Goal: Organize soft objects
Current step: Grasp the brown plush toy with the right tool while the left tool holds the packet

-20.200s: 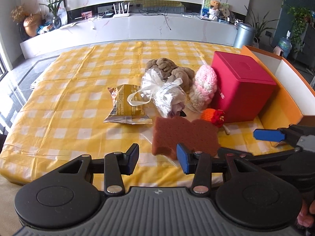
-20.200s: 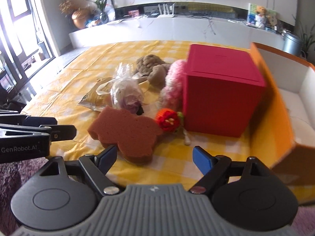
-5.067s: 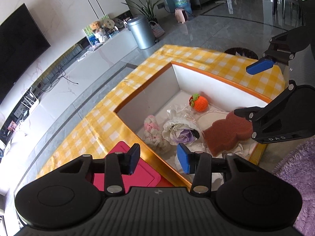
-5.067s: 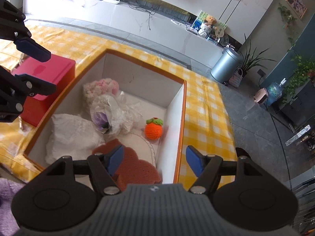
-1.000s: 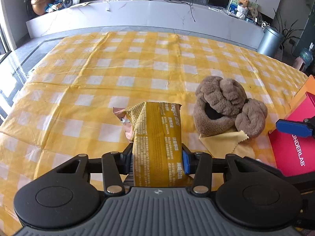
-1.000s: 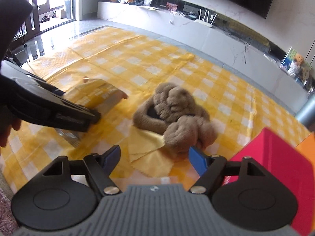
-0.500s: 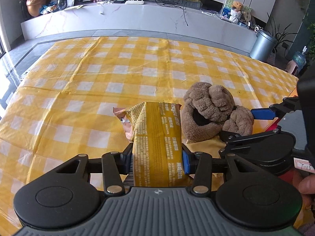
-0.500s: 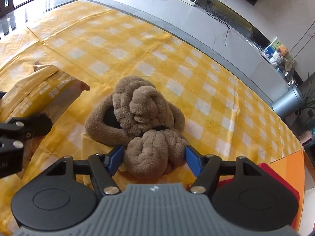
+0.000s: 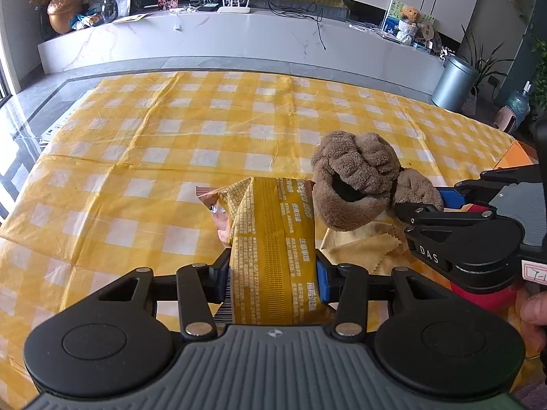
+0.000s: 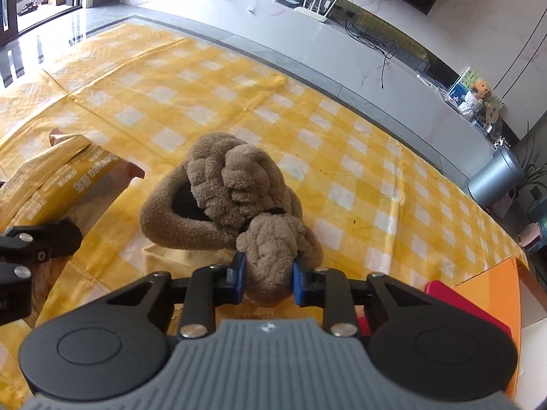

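My left gripper (image 9: 273, 273) is shut on a yellow snack packet (image 9: 270, 232), which also shows at the left of the right wrist view (image 10: 61, 177). A brown plush toy (image 9: 359, 188) lies on the yellow checked tablecloth (image 9: 171, 136) just right of the packet. My right gripper (image 10: 267, 280) is shut on the plush toy's (image 10: 232, 198) near lobe; it shows in the left wrist view (image 9: 441, 201) gripping the plush from the right. A yellow cloth (image 9: 359, 249) lies under the plush.
A red box (image 10: 471, 311) and the orange rim of a storage box (image 10: 502, 280) sit at the right. A white TV bench (image 9: 239, 37) and a metal bin (image 9: 454, 85) stand beyond the table. A bare hand (image 9: 535, 311) holds the right gripper.
My right gripper has closed its fingers onto the plush toy's near lobe. My left gripper still holds the snack packet and has barely moved.
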Tool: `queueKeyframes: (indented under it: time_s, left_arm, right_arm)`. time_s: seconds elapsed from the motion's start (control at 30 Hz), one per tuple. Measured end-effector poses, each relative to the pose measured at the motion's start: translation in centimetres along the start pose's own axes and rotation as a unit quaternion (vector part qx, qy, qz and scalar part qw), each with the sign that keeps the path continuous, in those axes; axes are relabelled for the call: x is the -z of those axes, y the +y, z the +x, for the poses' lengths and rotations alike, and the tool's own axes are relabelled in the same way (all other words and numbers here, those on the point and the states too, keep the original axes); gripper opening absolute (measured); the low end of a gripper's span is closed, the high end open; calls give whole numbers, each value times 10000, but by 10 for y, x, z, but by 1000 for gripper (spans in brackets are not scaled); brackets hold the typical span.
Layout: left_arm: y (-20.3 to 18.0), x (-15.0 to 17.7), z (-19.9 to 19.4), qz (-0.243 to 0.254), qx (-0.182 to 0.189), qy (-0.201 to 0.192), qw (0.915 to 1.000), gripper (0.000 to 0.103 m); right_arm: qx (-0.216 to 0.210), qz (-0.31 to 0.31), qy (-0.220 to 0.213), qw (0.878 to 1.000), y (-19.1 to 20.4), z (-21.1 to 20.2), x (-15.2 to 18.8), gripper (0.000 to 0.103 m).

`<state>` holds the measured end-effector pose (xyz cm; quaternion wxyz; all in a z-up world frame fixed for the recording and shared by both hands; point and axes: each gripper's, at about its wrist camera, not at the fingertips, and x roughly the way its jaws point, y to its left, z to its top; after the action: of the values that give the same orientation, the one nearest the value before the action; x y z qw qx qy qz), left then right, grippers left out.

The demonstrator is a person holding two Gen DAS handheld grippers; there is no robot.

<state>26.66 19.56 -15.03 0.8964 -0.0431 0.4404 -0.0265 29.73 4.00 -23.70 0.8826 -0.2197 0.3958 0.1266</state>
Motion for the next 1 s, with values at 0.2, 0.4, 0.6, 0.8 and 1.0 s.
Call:
queueKeyframes:
  time_s: [0.2, 0.4, 0.6, 0.8, 1.0]
  left_arm:
    - [2, 4, -30, -109, -107, -131, 9998, 53]
    - [2, 18, -67, -223, -209, -183, 9994, 53]
    - [-4, 45, -98, -309, -283, -138, 9990, 53]
    - [-19, 72, -123, -261, -196, -98, 9994, 53]
    - [-37, 91, -139, -135, -86, -99, 9998, 53]
  right_arm:
    - [-228, 171, -349, 9990, 1, -38, -1, 25]
    - [-738, 661, -483, 9939, 2, -87, 16, 25]
    - [-1094, 1146, -438, 9864, 7, -130, 51, 25]
    - [-1310, 1390, -386, 9808, 10, -170, 90, 25]
    - [-1286, 1623, -404, 9775, 4, -203, 131, 25]
